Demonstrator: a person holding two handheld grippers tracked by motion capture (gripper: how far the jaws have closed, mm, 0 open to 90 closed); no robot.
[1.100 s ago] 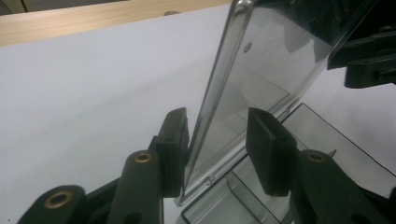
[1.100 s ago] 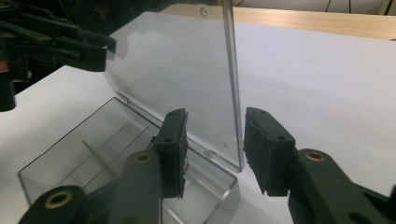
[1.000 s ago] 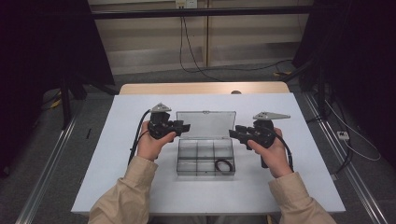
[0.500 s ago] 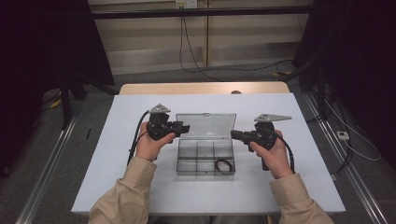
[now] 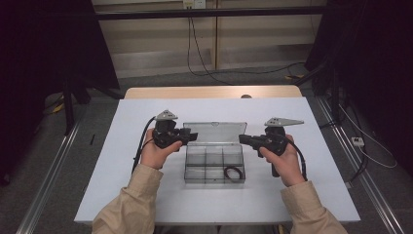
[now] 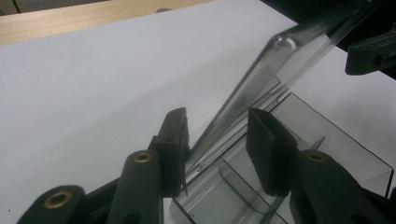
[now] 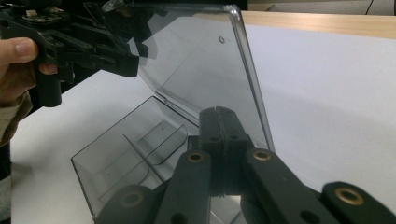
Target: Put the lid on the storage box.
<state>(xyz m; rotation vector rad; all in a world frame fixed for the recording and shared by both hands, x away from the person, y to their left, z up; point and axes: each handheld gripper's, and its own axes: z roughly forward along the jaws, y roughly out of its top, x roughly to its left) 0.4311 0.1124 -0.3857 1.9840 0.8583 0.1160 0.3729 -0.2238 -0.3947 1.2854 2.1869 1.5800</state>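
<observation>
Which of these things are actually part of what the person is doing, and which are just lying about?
Part of the job:
- clear plastic box
- its raised lid
- black ring in a front compartment
- left gripper, open astride the lid's edge
- right gripper, shut

Just lying about:
- floor cables
- wall socket
</observation>
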